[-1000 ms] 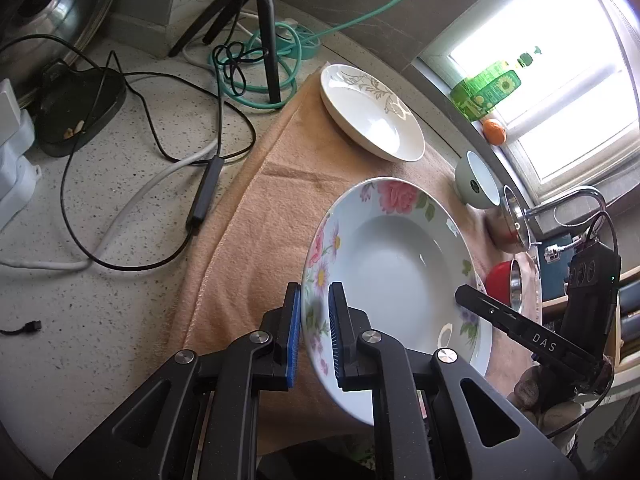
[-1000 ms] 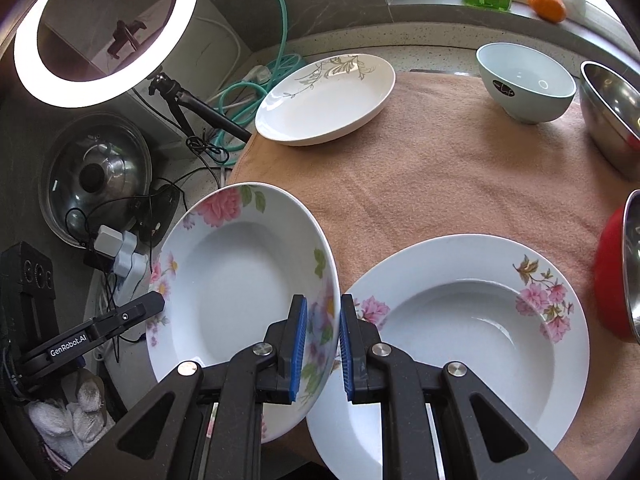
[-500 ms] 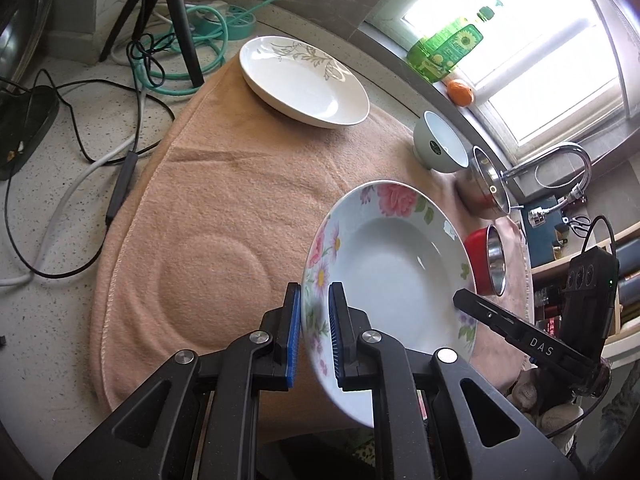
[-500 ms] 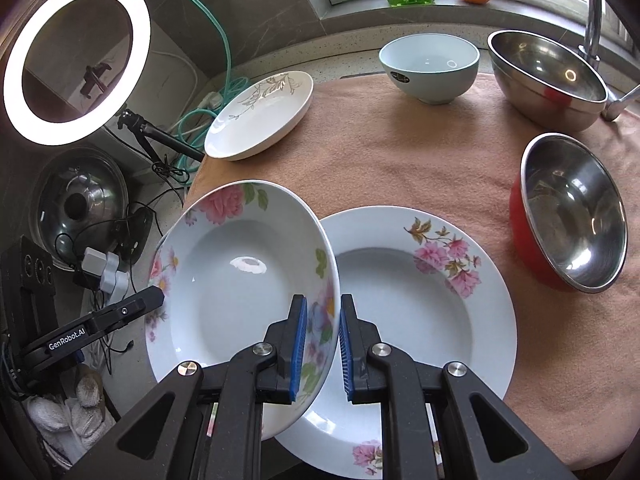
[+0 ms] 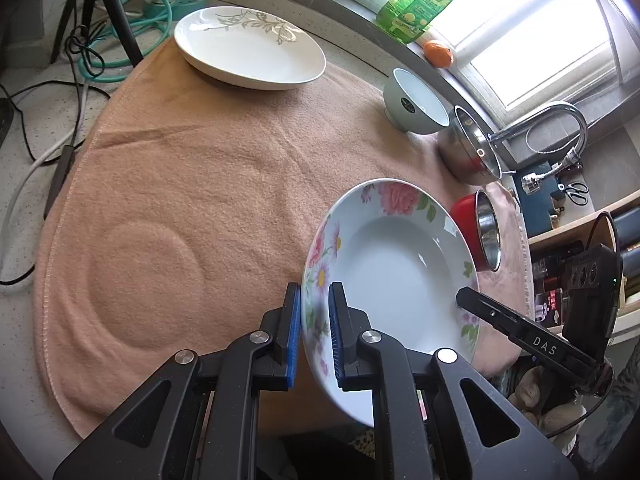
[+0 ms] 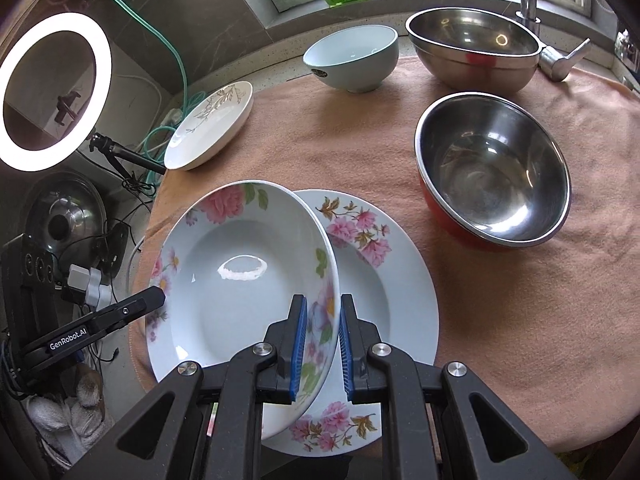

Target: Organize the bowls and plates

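A deep plate with pink flowers hangs tilted above the peach cloth, held by both grippers at opposite rims. My left gripper is shut on its near rim, and my right gripper is shut on the other rim. In the right wrist view this plate overlaps a second flowered plate lying flat on the cloth. A white plate with a grey leaf pattern sits at the far left of the cloth.
A pale blue bowl, a large steel bowl and a red-sided steel bowl stand at the back and right. Cables, a tripod and a ring light crowd the counter on the left. A tap is beyond the bowls.
Both grippers have carried the flowered plate to the right across the cloth. It now overlaps more of the second flowered plate, and the steel bowls have come into view.
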A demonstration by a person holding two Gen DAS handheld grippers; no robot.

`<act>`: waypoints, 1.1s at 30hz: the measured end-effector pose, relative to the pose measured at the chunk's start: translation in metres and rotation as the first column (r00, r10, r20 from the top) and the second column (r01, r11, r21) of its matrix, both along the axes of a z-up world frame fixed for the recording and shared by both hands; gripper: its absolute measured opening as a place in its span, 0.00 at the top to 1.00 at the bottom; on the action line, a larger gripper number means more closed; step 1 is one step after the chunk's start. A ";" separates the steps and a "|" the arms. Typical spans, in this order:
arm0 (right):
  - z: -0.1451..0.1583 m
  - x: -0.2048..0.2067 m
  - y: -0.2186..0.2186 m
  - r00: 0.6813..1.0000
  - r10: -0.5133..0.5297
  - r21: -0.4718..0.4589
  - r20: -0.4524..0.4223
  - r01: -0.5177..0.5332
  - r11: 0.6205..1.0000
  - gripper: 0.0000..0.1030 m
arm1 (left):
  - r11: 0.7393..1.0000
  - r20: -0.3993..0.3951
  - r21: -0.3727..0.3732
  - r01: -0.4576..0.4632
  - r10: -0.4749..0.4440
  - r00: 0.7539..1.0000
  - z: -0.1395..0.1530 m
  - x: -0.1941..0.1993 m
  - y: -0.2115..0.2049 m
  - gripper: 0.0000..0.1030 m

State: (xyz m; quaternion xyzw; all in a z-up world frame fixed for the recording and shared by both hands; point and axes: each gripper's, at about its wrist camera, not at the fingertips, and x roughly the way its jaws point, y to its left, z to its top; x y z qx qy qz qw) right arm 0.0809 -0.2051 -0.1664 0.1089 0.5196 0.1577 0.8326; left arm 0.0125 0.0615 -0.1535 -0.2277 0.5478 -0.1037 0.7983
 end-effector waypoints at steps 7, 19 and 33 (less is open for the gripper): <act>-0.007 0.000 -0.013 1.000 -0.025 -0.006 -0.013 0.025 1.000 0.86 | 1.000 -0.010 0.003 0.023 -0.023 1.000 -0.005 0.003 -0.013 0.89; -0.014 0.000 -0.025 0.999 -0.042 -0.011 -0.020 0.042 0.999 0.86 | 0.999 -0.029 0.015 0.042 -0.041 0.999 -0.015 0.005 -0.025 0.89; -0.019 0.001 -0.021 0.999 -0.037 -0.032 -0.019 0.036 0.999 0.86 | 0.997 -0.022 0.053 0.051 -0.049 0.999 -0.016 0.003 -0.029 0.89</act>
